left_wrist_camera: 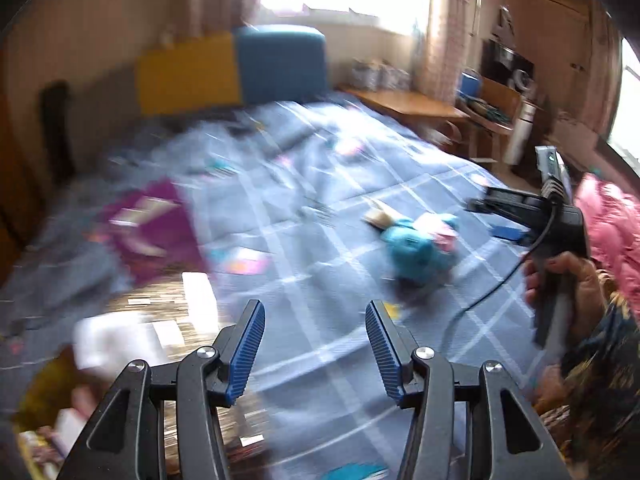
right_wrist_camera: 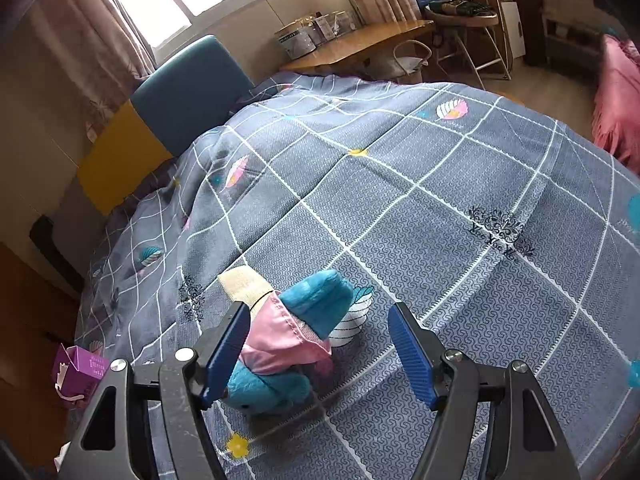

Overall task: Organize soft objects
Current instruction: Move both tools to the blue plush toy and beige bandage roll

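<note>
Plush toy: a teal soft toy (right_wrist_camera: 316, 312) with a pink garment and a cream cuff lies on the bed's grey checked quilt (right_wrist_camera: 440, 208), toward the near edge.
Right tongs (right_wrist_camera: 318, 354): jaws apart, blue pads either side of the toy; whether the left pad touches its pink cloth I cannot tell.
Left tongs (left_wrist_camera: 316, 350): jaws apart, nothing between them, over the quilt, with the toy farther off to the right.
Purple box (right_wrist_camera: 76, 372): near left, at the bed's edge.
Wooden table (right_wrist_camera: 360, 46): far side, beneath the window.

left wrist: tilted down over bed (left_wrist_camera: 360, 184) | right wrist: nearer, same bed
</note>
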The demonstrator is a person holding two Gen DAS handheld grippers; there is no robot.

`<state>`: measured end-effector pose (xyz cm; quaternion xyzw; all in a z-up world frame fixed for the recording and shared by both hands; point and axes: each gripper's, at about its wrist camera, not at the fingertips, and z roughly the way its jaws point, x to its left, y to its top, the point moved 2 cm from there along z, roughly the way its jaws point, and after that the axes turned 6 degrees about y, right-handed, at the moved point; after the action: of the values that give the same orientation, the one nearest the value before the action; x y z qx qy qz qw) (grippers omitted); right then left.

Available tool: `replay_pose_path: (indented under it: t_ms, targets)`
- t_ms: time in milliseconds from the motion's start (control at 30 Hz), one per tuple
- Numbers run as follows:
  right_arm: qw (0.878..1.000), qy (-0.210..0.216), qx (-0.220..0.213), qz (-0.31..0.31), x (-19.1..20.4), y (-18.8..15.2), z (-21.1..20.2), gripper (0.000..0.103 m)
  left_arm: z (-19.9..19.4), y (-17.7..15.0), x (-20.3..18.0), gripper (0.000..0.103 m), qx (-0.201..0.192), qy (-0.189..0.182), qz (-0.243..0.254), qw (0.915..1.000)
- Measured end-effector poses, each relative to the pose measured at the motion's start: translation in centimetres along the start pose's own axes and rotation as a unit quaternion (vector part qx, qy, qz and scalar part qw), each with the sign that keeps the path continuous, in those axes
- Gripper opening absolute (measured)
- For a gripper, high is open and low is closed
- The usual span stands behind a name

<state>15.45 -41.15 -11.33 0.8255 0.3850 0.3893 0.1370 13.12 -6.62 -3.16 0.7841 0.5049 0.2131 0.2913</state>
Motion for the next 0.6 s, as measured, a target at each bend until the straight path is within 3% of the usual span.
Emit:
replay_pose_path:
  t_ms: [233,600]
  targets:
    - [0.999,0.018,0.013,0.048,-1.4,0.0,0.2,0.077,7.3,1.1,-6.5,0.081,0.058,-0.068,0.04,0.9952]
    - [0.996,0.043,0.024,0.073,-1.7,0.0,0.3,0.077,15.0,4.4,-12.4,0.087,0.078,-0.1,0.086,0.9882]
